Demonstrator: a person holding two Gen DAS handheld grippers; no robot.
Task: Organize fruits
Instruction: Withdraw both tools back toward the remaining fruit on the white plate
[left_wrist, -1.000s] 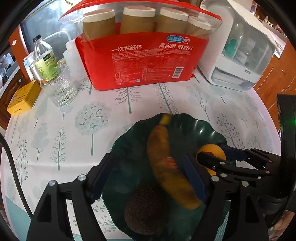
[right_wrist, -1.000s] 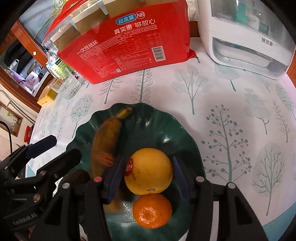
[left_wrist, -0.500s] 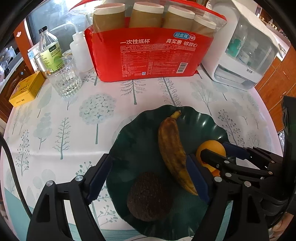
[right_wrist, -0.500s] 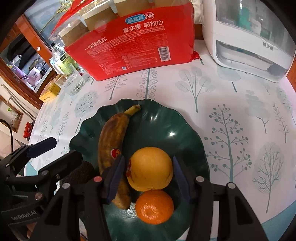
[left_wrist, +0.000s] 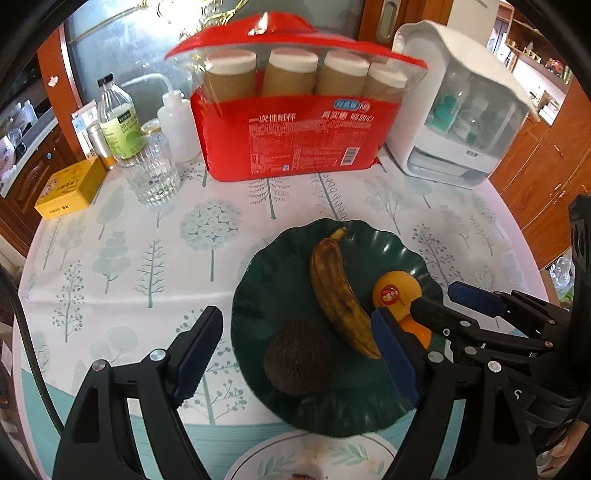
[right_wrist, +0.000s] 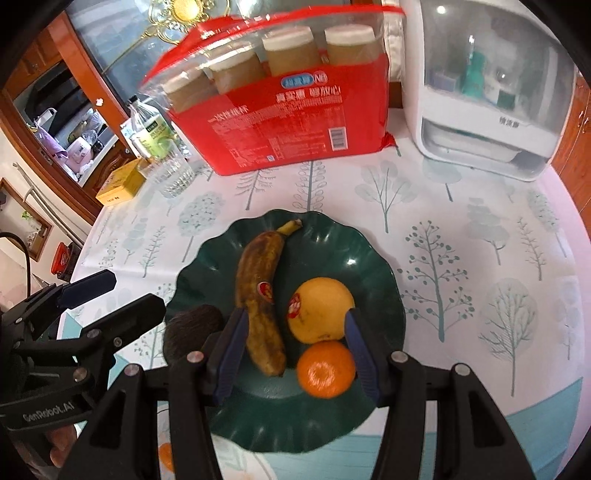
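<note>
A dark green scalloped plate (left_wrist: 402, 254) (right_wrist: 325, 236) holds a browned banana (left_wrist: 338, 291) (right_wrist: 260, 291), a yellow orange with a red sticker (left_wrist: 395, 293) (right_wrist: 321, 308), a small tangerine (right_wrist: 327, 369) and a dark avocado (left_wrist: 301, 362) (right_wrist: 192, 328). My left gripper (left_wrist: 295, 350) is open and empty, raised above the plate's near side around the avocado. My right gripper (right_wrist: 291, 347) is open and empty, above the yellow orange and tangerine. The right gripper also shows in the left wrist view (left_wrist: 465, 306).
A red pack of paper cups (left_wrist: 295, 140) (right_wrist: 288, 110), a white appliance (left_wrist: 465, 114) (right_wrist: 491, 88), a glass (left_wrist: 153, 173), bottles (left_wrist: 118, 122) and a yellow box (left_wrist: 70, 188) stand at the table's back. A white plate (left_wrist: 306, 461) lies at the near edge.
Both grippers have drawn back and up from the plate. The banana left the left gripper's jaws and now lies still on the plate. The right gripper has backed off the yellow orange.
</note>
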